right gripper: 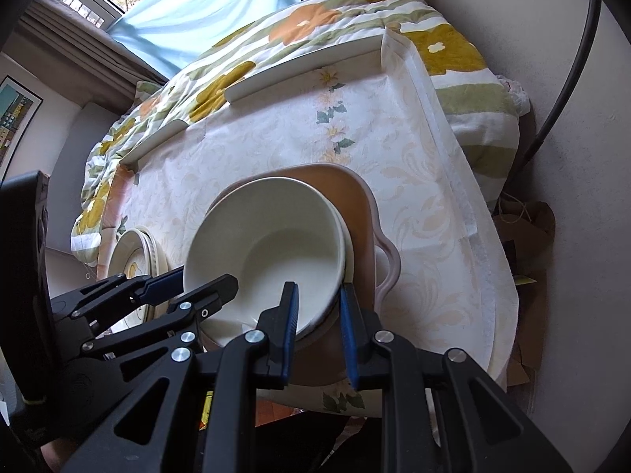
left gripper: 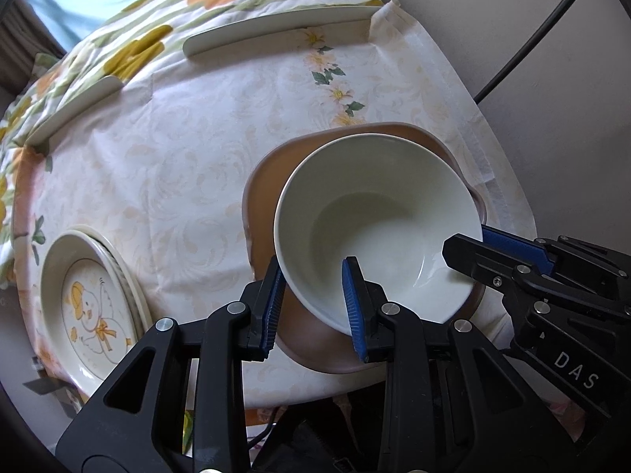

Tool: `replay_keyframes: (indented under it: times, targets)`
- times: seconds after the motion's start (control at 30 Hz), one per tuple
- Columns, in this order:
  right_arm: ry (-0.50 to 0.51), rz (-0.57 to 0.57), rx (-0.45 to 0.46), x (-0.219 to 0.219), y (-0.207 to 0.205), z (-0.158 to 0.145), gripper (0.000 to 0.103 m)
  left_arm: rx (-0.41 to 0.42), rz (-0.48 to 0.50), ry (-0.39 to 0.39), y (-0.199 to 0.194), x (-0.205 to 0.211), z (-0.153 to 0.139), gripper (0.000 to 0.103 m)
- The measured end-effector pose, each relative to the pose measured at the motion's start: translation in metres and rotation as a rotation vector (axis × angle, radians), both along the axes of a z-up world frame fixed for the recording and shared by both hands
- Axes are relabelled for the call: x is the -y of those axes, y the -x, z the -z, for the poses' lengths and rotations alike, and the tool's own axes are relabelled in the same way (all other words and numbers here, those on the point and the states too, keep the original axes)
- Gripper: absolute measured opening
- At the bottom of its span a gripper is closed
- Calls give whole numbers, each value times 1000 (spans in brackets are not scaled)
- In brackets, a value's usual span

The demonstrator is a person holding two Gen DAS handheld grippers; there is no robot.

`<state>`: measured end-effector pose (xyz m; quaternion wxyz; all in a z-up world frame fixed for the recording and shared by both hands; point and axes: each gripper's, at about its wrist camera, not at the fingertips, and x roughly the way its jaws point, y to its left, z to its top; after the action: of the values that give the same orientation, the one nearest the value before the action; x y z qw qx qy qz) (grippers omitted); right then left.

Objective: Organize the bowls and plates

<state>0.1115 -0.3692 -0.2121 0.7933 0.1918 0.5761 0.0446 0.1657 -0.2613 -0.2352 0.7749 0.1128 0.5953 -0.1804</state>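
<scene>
White bowl [left gripper: 374,228] held over brown plate [left gripper: 315,347], near right-hand end of table [left gripper: 177,181] under pale floral tablecloth [left gripper: 189,138].

Left hand-held gripper [left gripper: 315,299]: closed on near rim of white bowl, one blue pad outside the wall, the other inside. Bowl tilted toward the camera in left wrist view.

Right hand-held gripper [right gripper: 317,323]: closed on the rim at the opposite side of the same bowl, one pad inside, one outside; visible in left wrist view at right [left gripper: 485,242], pinching the rim there.

Right wrist view: a second pale rim [right gripper: 347,236] visible just under and behind the white bowl [right gripper: 268,244]; cannot tell whether a nested bowl or a plate. Brown plate [right gripper: 355,197] below, with a curved handle-like lobe at its right edge.

Stack of cream plates [left gripper: 94,307] at left end of table, well apart from the bowl; top one printed with a cartoon duck figure.

Flower-patterned quilt [left gripper: 165,39] beyond the far table edge. Window with blue curtain [right gripper: 197,12] behind.
</scene>
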Motion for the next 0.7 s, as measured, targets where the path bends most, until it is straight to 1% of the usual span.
replay_keyframes:
  times: [0.03, 0.07, 0.1, 0.13, 0.17, 0.2, 0.27, 0.43, 0.5, 0.63, 0.67, 0.7]
  targets:
    - [-2, 0, -1, 0, 0, 0, 19, -2, 3, -4, 0, 1, 0, 26]
    - [-5, 3, -1, 0, 0, 0, 19, -6, 8, -6, -1, 1, 0, 31]
    - [-14, 6, -2, 1, 0, 0, 19, -19, 15, 11, -1, 1, 1, 40]
    - [-28, 11, -4, 3, 0, 0, 19, -35, 18, 35, -1, 1, 1, 46]
    - [-42, 20, -2, 5, 0, 0, 19, -39, 10, 42, -1, 0, 1, 51]
    - [-65, 34, 12, 9, 1, -1, 19, -37, 9, 48, -1, 0, 1, 54]
    - [-85, 41, 16, 14, -1, -3, 19, -28, 11, 48, -1, 1, -1, 54]
    - [-66, 36, 48, 19, -2, -19, 19, 2, 19, 55, -2, -1, -15, 54]
    - [-38, 30, 69, 22, 0, -32, 19, 28, 19, 73, 0, -7, -30, 54]
    - [17, -27, 116, 24, 7, -57, 19, 88, 11, 111, 5, -24, -60, 55]
    - [39, -43, 127, 22, 10, -63, 21, 102, 5, 118, 7, -29, -67, 66]
    - [68, -60, 137, 20, 14, -68, 36, 120, -1, 117, 9, -34, -72, 87]
